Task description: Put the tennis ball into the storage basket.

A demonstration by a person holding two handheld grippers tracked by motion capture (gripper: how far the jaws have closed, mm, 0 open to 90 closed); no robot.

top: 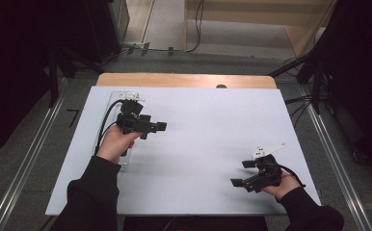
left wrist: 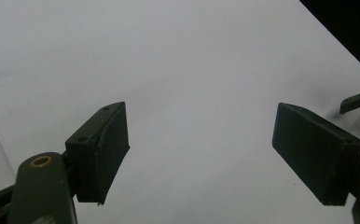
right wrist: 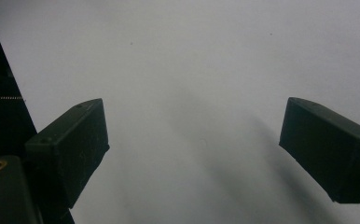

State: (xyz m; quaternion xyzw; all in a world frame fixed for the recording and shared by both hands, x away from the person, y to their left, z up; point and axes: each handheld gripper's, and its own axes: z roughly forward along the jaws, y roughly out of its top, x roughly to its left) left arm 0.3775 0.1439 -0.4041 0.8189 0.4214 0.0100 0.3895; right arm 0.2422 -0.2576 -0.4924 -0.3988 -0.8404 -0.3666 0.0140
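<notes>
Bare black jaws, unlettered white table (top: pixel 198 125)

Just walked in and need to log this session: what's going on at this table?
A person holds a hand-held gripper in each hand over a white table. The left hand-held gripper hovers beside a clear tray at the table's left edge; the right hand-held gripper sits near the front right corner. Both have jaws apart with nothing between them.

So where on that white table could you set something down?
The wide bare stretch of the white table sheet between the left hand-held gripper and the right hand-held gripper. It is crowded by the clear plastic tray at the left edge.
</notes>
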